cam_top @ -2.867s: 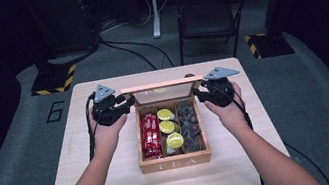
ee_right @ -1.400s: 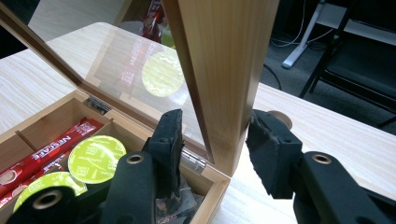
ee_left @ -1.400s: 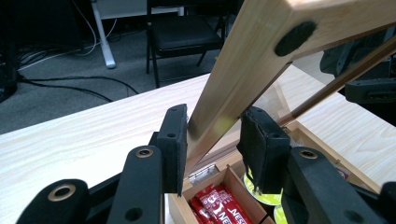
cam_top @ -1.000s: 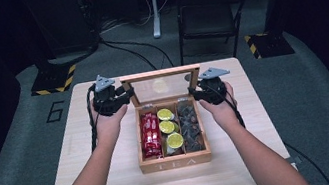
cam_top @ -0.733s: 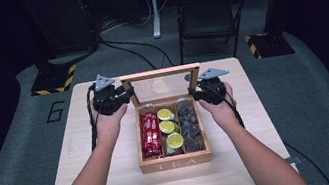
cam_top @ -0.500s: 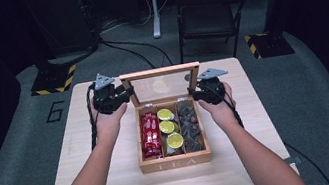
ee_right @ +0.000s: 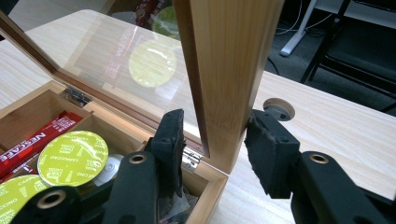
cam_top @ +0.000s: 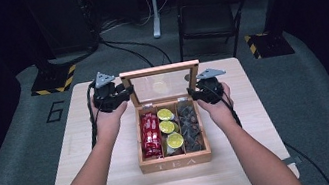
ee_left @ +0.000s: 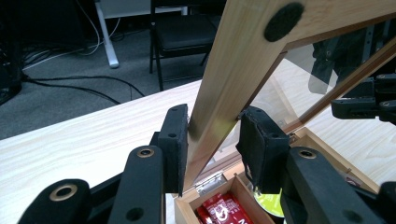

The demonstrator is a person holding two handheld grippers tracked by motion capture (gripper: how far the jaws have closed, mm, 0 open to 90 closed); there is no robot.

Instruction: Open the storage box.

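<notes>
High view: left gripper is clamped on the left edge of the upright glass lid of the tea box mid-bench; right gripper brackets the lid's right edge, one pad touching.

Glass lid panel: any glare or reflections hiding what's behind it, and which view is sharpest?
High view: the lid's glass carries a faint yellow-green reflection, the picture soft; right gripper view: that reflection is plainer, red packet print mirrored too; left gripper view: the pane mirrors dark shapes, the frame sharp.
</notes>
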